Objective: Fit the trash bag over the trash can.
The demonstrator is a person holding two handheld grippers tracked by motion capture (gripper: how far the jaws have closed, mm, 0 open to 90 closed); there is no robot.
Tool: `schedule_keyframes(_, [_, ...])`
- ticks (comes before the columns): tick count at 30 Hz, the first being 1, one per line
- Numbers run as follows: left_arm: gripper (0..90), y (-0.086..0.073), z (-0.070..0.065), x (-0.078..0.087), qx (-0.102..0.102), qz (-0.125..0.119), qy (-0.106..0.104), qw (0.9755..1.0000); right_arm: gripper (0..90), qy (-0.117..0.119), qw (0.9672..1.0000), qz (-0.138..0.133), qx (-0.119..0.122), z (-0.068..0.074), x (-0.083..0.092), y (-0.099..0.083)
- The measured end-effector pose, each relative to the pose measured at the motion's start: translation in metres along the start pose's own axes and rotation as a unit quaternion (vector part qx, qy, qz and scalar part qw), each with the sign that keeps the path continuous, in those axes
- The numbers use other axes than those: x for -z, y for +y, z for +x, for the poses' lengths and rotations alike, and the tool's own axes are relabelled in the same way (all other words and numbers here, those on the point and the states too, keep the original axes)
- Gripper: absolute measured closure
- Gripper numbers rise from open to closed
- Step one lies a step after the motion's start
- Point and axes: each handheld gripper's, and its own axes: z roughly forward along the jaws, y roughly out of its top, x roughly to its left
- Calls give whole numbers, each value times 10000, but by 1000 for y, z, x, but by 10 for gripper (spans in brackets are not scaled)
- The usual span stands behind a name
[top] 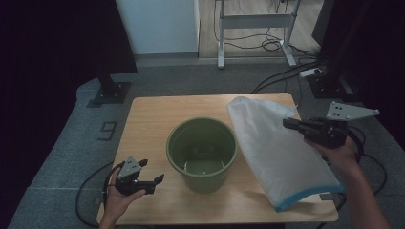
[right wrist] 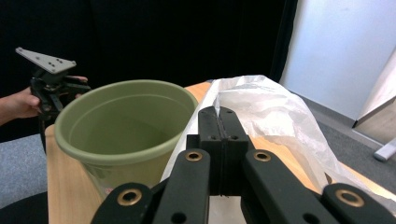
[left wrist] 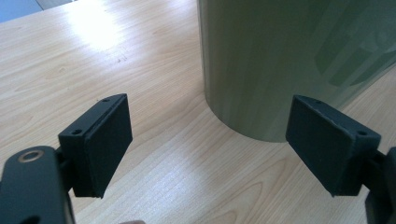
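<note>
My right gripper (top: 292,125) is clenched on the white plastic bag (top: 277,152), its jaws pressed together over the bag's right-hand edge near the far end; in the right gripper view the film bunches up just beyond the closed pads. The bag drapes over the right half of the wooden table (top: 153,119), its long axis running from the far end near the table's back edge down to the near right corner, where its blue-trimmed mouth (top: 305,196) faces me. Its left edge lies just beside the green pot (top: 202,153), which stands upright at the table's middle. My left gripper (top: 149,177) rests low at the near left with jaws spread wide and nothing between them, pointing at the pot's wall.
</note>
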Motion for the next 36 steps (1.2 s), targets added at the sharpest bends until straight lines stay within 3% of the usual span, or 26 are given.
schedule_keyframes(11, [146, 10, -2, 7, -68, -66, 40, 9999, 893, 102, 9998, -152, 60, 8, 10, 11])
schedule_keyframes(27, [147, 23, -5, 8, -160, -111, 46, 9998, 893, 257, 9994, -108, 187, 18, -1, 21])
schedule_keyframes(36, [150, 36, -10, 15, -268, -247, 52, 9993, 893, 392, 9984, -241, 319, 30, 5, 41])
